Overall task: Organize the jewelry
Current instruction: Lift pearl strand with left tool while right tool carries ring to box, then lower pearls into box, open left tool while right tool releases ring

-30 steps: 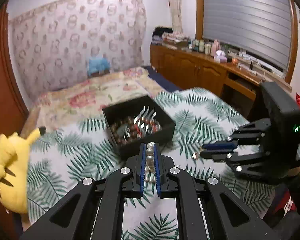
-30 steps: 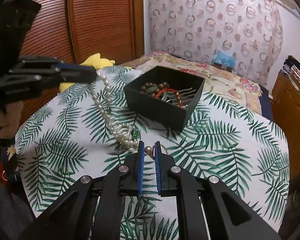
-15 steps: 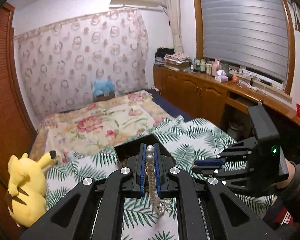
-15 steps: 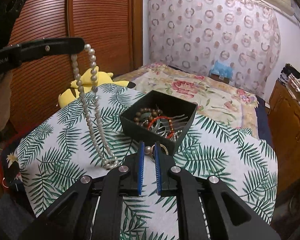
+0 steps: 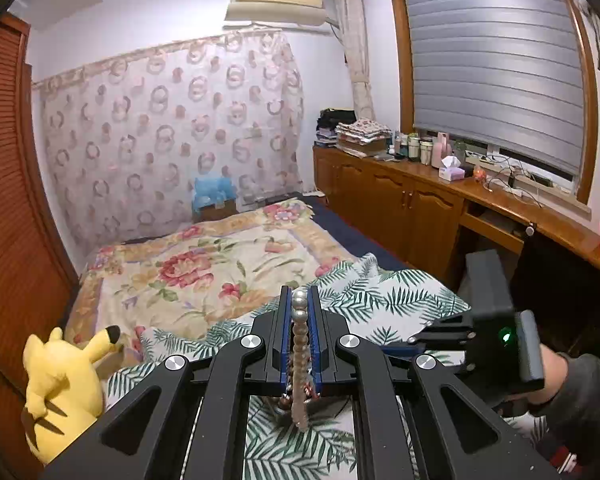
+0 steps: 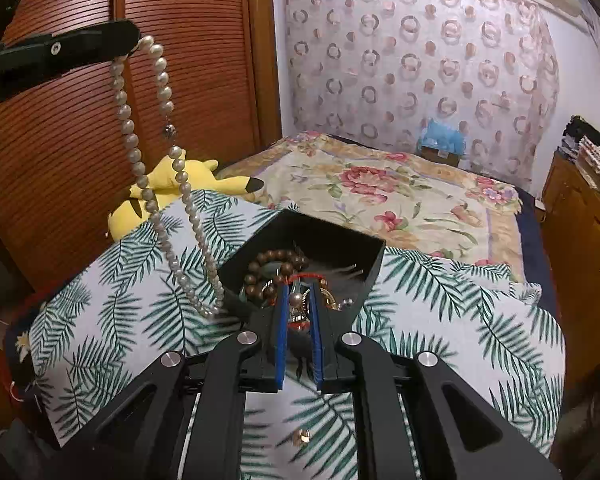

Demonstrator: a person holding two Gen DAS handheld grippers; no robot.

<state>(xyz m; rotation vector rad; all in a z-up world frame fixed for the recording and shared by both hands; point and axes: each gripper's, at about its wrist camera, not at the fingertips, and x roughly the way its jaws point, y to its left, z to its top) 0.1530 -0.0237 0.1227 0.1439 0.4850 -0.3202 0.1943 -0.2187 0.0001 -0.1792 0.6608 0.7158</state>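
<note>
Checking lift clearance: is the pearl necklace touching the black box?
Cannot tell. In the right wrist view the pearl necklace ends level with the black box wall; no clear gap or contact.

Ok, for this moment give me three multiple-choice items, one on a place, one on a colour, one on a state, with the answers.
1. Where does the free end of the pearl necklace hang?
A. inside the black box
B. beside the near left wall of the black box, over the leaf-print cloth
C. on the flowered bedspread

2. What colour is the plush toy?
A. yellow
B. blue
C. white

3. What is the left gripper doing?
A. open, holding nothing
B. shut on the pearl necklace
C. shut on a brown bead bracelet

Answers: 1 B, the loop ends just outside the box wall in the right wrist view; 2 A, its body is yellow with black ear tips; 3 B, pearls sit between its blue pads.
</note>
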